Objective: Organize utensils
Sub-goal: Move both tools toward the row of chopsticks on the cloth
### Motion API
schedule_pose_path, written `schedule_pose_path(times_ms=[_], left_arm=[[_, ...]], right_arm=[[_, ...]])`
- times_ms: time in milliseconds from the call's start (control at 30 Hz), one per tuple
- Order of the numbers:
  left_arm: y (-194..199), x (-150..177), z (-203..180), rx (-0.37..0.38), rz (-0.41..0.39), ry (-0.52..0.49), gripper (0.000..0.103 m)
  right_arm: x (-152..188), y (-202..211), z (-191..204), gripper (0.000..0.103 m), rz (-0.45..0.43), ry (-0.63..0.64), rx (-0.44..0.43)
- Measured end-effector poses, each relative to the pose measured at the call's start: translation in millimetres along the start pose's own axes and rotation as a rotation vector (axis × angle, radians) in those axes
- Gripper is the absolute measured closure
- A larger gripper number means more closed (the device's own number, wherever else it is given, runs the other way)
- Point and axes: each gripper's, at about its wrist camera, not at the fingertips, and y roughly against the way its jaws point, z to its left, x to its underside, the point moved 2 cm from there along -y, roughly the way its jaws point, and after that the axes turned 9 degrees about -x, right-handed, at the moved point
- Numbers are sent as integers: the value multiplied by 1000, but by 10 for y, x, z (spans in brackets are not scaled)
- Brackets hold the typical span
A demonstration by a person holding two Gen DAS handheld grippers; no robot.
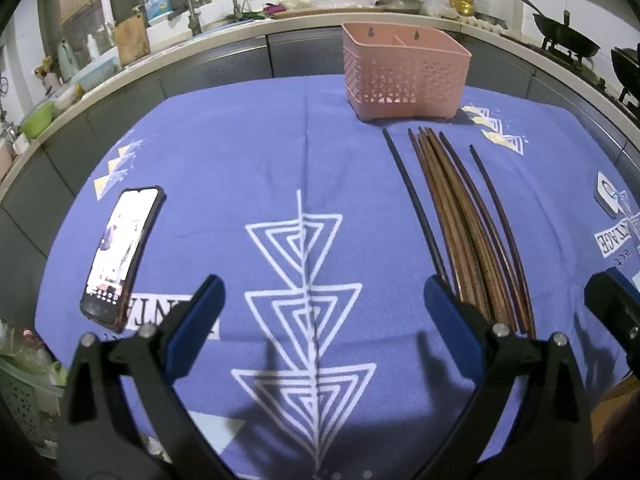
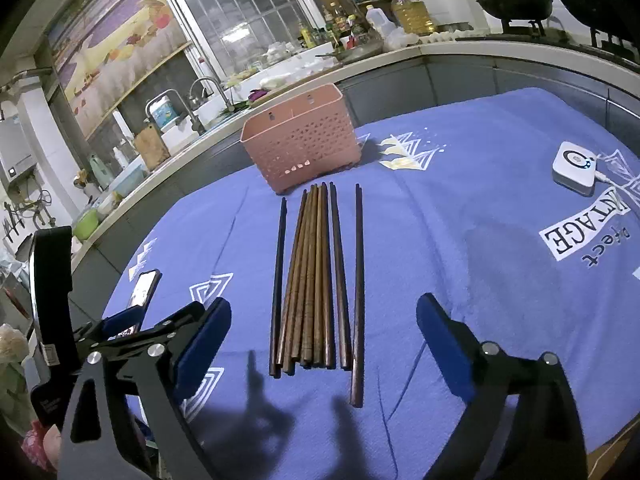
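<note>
Both hand-held grippers hover over the surface with nothing between their fingers. Left hand-held gripper (image 1: 320, 320): blue-padded fingers spread wide apart, angled down at the blue patterned cloth (image 1: 248, 168). Right hand-held gripper (image 2: 324, 336): fingers likewise spread wide, empty.

Chopsticks (image 2: 316, 280): a row of dark and brown sticks lying flat on the cloth, roughly parallel. Seen from the right hand-held gripper they sit straight ahead, their near ends just beyond the gap between its fingers; one dark stick on the right side reaches closer than the rest. Seen from the left hand-held gripper the chopsticks (image 1: 464, 224) lie ahead and to its right, their near ends hidden behind its right finger.

Pink basket (image 2: 300, 144): upright, perforated walls, inner divider visible, standing just past the far tips of the chopsticks, no contact discernible.

Phone (image 1: 120, 252): flat, screen lit, ahead-left of the left hand-held gripper. White box (image 2: 574, 168): far right of the right hand-held gripper.
</note>
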Motion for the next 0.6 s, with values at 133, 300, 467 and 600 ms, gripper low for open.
schedule_pose_path(times_ms=[133, 300, 467, 600], left_arm=[[-6, 26, -12, 6, 5, -8, 8], [-3, 43, -24, 24, 8, -19, 8], [10, 68, -71, 45, 14, -44, 6], [2, 71, -86, 46, 23, -47, 6]], right_arm=[[4, -2, 5, 9, 1, 0, -1], [25, 14, 22, 9, -9, 3, 8], [34, 30, 31, 9, -23, 7, 27], [42, 18, 20, 12, -18, 3, 28]])
